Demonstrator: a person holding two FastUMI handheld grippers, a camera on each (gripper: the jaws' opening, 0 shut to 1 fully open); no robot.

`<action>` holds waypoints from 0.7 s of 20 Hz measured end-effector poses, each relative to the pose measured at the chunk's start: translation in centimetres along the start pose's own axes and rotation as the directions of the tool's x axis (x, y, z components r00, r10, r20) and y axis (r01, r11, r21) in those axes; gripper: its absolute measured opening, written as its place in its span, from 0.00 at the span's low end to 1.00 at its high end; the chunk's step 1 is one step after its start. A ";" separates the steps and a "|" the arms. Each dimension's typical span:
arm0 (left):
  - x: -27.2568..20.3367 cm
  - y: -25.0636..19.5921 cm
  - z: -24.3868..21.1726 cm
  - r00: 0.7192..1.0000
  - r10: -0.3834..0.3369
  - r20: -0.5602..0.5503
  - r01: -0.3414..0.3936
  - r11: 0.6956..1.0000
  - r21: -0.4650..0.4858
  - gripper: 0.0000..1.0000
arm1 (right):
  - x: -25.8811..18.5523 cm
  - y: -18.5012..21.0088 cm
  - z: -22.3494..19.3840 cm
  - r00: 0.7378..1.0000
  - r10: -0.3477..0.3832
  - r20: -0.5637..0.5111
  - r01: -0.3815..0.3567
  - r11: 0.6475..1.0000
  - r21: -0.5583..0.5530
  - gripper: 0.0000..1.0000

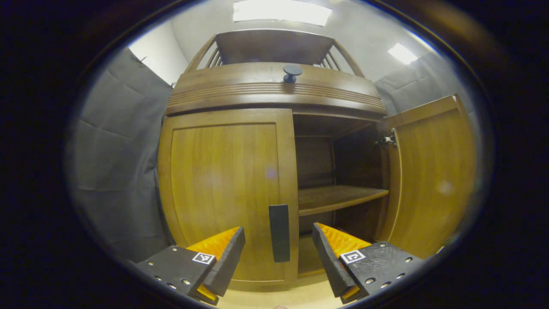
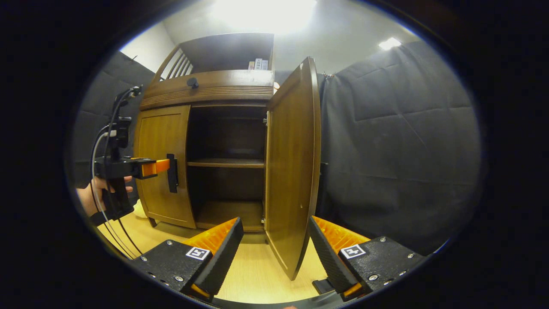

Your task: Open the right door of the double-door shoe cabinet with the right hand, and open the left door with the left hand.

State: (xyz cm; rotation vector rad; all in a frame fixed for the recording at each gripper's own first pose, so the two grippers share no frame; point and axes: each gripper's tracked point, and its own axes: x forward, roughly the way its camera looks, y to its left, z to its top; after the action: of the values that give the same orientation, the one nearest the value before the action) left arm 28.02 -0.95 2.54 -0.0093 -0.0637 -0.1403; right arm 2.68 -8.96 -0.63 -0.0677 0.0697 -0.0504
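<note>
Left gripper (image 1: 279, 253), fingers apart, is flanking the left door (image 1: 223, 189) handle (image 1: 279, 232); right gripper (image 2: 274, 253), fingers apart, is straddling the open right door's (image 2: 294, 171) edge

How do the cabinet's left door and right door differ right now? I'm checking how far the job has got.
The left door is shut flush against the frame; the right door is swung wide open, baring the shelf. The left door's handle sits between the open left tongs, not yet gripped; the right door's edge stands between the open right tongs, also ungripped. Both are the same brown wood.
</note>
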 end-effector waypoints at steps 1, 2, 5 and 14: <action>0.7 0.1 -0.3 1.000 0.006 -0.004 -0.006 1.000 -0.002 0.92 | 0.1 0.1 -0.1 1.000 0.004 -0.006 -0.004 1.000 0.001 0.95; 1.5 0.1 -0.7 1.000 0.008 -0.008 -0.008 1.000 -0.004 0.93 | 0.2 0.3 -0.3 1.000 0.008 -0.011 -0.008 1.000 0.001 0.95; 3.3 0.5 -2.8 0.999 0.022 -0.048 -0.022 1.000 -0.002 0.95 | 0.9 0.6 -0.7 0.999 0.023 -0.022 -0.023 1.000 -0.001 0.95; 6.7 0.5 -6.2 0.990 0.058 -0.126 -0.067 0.996 -0.062 0.59 | 2.8 1.9 -1.5 0.996 0.070 -0.048 -0.070 0.998 -0.008 0.95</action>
State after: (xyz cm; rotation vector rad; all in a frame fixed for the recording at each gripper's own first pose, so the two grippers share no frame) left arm 35.05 -1.52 -3.19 -0.0684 0.0650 -0.0799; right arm 5.44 -7.27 -2.47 -0.0734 0.1202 0.0183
